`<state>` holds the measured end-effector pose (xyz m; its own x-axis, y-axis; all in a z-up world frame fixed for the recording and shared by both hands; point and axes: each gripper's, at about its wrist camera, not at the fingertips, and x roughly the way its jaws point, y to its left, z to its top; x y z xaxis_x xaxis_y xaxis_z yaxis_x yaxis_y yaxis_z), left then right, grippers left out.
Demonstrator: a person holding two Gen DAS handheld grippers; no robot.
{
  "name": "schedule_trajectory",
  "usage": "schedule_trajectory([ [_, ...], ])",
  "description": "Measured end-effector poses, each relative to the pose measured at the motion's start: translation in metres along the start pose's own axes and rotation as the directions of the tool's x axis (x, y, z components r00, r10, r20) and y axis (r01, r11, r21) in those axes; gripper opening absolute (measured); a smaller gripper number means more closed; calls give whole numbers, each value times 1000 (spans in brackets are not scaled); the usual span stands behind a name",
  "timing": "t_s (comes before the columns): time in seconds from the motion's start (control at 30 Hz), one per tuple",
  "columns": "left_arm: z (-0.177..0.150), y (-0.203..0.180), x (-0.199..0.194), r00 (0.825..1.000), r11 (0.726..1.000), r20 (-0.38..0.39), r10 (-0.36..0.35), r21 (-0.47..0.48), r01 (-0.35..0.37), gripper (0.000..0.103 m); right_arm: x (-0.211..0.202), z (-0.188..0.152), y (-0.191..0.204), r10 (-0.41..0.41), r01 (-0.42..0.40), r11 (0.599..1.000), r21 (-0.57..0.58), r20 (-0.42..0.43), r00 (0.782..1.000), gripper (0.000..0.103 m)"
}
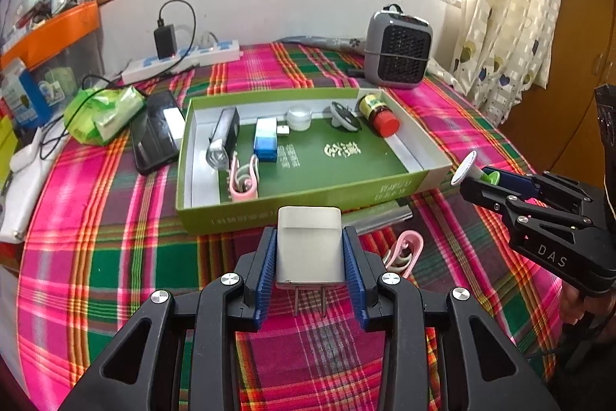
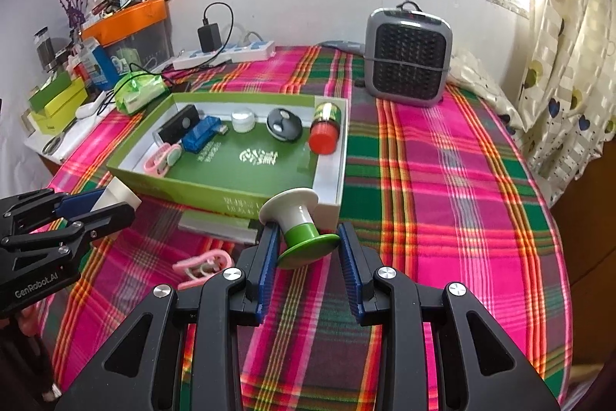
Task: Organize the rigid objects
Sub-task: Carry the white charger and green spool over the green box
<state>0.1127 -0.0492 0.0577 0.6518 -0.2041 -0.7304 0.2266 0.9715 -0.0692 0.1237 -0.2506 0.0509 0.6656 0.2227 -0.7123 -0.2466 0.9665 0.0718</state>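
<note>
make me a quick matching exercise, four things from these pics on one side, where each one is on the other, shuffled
Things:
1. white charger
2. green and white spool
3. red-capped bottle
4. loose pink clip

Places:
A. on the plaid cloth outside the box
B. in the right tool
C. lying in the green box
D. in the left tool

Pairs: 1-D, 2-B, 3-C, 4-A

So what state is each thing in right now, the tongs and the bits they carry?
Left tongs: shut on the white charger.
White charger: held above the cloth, prongs toward the camera.
Right tongs: shut on the green-and-white spool.
Green-and-white spool: held, tilted.
Green box: open, holding small items.
</note>
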Motion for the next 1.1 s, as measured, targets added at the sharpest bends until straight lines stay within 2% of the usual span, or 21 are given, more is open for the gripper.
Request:
schedule_trajectory([
  [0.6,24,8,5,1000,1000,19,-15,3,14,32,6,44,13,22,-20,999,-46,39,999,33],
  [1.1,59,12,44,1000,999,-7,-27,22,28,32,52,57,1,21,-22,999,-30,-51,998,32],
])
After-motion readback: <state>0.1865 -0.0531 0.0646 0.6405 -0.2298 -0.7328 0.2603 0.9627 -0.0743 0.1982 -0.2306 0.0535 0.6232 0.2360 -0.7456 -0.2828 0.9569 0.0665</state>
